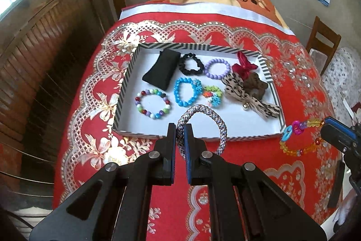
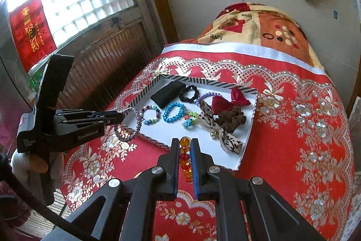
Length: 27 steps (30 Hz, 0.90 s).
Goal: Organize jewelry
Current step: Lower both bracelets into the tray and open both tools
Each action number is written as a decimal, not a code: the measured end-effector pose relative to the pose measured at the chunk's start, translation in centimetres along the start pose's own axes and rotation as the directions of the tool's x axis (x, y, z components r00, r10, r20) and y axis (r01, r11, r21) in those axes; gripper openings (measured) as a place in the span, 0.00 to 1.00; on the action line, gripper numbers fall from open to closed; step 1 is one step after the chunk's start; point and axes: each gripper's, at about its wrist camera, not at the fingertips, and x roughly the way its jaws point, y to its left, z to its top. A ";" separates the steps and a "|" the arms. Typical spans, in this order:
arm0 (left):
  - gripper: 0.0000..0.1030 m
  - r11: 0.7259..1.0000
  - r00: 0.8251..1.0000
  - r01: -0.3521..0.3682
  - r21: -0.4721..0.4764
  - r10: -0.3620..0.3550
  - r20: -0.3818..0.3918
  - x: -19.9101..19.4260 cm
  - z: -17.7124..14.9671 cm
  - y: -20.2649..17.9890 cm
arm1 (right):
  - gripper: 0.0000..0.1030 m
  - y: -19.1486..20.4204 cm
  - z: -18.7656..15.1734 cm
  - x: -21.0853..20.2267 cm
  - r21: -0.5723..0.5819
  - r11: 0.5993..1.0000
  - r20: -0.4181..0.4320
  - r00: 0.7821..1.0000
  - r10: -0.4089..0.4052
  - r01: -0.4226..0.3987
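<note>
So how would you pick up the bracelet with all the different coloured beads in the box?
The multicoloured bead bracelet lies flat on the floor of the striped box, close to its left wall. Probably best to come straight down from above, one of the fingers inside the ring and one outside, pinching the strand on the side nearest the blue bracelet, away from the wall.

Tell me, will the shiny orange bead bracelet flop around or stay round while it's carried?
Probably floppy: the orange and yellow bead bracelet sags in a loose loop below the right gripper, whose jaws pinch only a few beads. It may swing, since most of it dangles free. The faceted beads look smooth, so it could slip.
</note>
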 end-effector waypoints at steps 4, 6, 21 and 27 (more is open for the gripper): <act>0.05 1.000 1.000 -0.008 -0.008 0.008 -0.006 0.6 0.5 0.6 | 0.08 0.0 0.6 0.9 -0.002 1.000 -0.005 1.000 0.004 -0.004; 0.05 1.000 1.000 -0.013 -0.010 0.013 -0.007 0.8 0.8 0.8 | 0.08 0.1 0.9 1.3 -0.004 1.000 -0.008 1.000 0.004 -0.004; 0.05 0.999 0.999 -0.021 -0.027 0.020 -0.040 3.4 2.2 1.7 | 0.08 -0.4 2.6 4.3 0.001 1.000 -0.032 0.999 0.006 -0.006; 0.05 0.998 0.997 0.000 -0.064 -0.005 -0.080 5.2 3.0 2.2 | 0.08 -0.9 3.3 6.2 0.020 1.000 -0.049 0.999 0.016 -0.015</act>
